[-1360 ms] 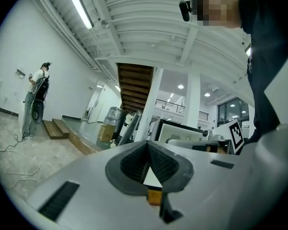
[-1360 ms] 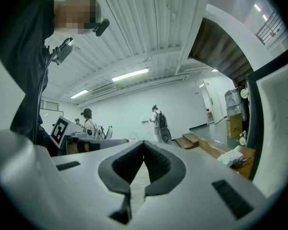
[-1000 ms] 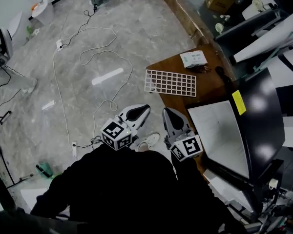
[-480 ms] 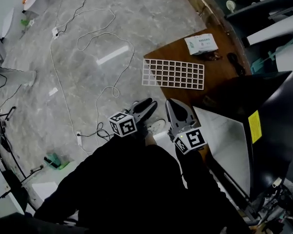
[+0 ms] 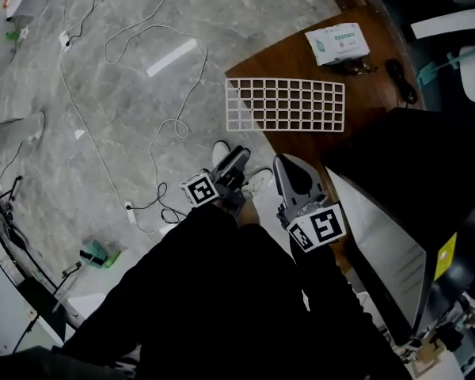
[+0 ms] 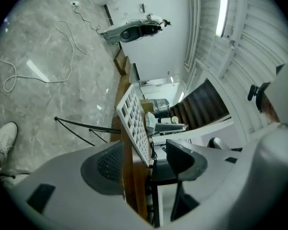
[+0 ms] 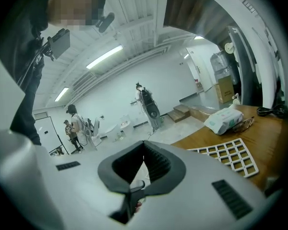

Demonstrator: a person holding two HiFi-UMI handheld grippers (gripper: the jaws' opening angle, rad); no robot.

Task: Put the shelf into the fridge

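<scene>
Brown table [image 5: 289,63] w/ white shelf [image 5: 285,104], wipes pkt [image 5: 337,43], fridge [image 5: 412,165] beside

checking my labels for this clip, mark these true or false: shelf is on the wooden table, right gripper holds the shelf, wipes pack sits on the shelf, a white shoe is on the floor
1. The white grid shelf lies on the wooden table. True.
2. The right gripper holds the shelf. False: its fingers are together on nothing, short of the shelf.
3. The wipes pack sits on the shelf. False: it lies on the table, apart from the shelf.
4. A white shoe is on the floor. True.
</scene>
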